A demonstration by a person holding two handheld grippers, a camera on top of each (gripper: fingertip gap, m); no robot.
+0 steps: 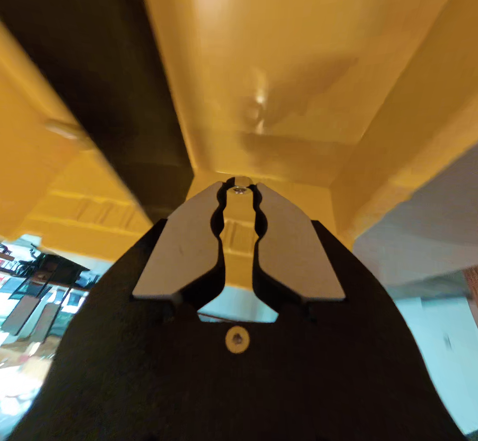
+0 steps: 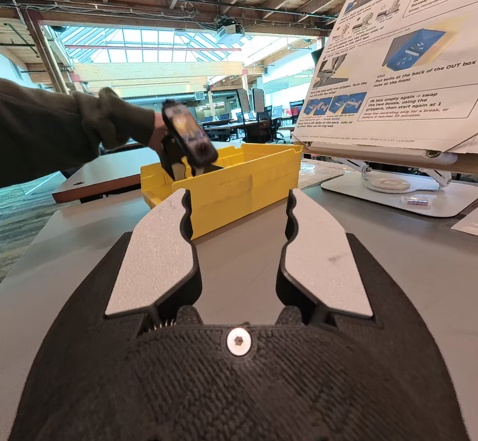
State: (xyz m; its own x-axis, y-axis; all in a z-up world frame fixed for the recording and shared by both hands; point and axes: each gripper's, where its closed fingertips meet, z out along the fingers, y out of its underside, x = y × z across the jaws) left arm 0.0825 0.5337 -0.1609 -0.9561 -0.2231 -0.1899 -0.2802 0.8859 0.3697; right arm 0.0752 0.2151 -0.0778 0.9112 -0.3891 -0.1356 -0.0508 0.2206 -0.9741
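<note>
My left gripper point(image 1: 239, 186) is tipped down inside a yellow bin point(image 1: 284, 27). Its jaws are nearly together around a small silver bolt point(image 1: 239, 190) held at the tips. A blurred shiny metal piece point(image 1: 258, 110) lies further along the bin floor. In the right wrist view the left gripper point(image 2: 191, 143), held by a hand with an olive sleeve point(image 2: 51, 131), reaches into the yellow bin point(image 2: 245, 190). My right gripper point(image 2: 238, 193) is open and empty, low over the grey table point(image 2: 232, 273), just short of the bin's near wall.
A second yellow bin point(image 2: 271, 151) sits against the first one's far side; it also shows in the left wrist view point(image 1: 38, 169). A printed instruction sheet point(image 2: 388, 66) leans on a white stand point(image 2: 388, 195) at the right. A small clear item point(image 2: 416, 202) lies on the stand's base. Tip to tip, the grippers are about 35 cm apart.
</note>
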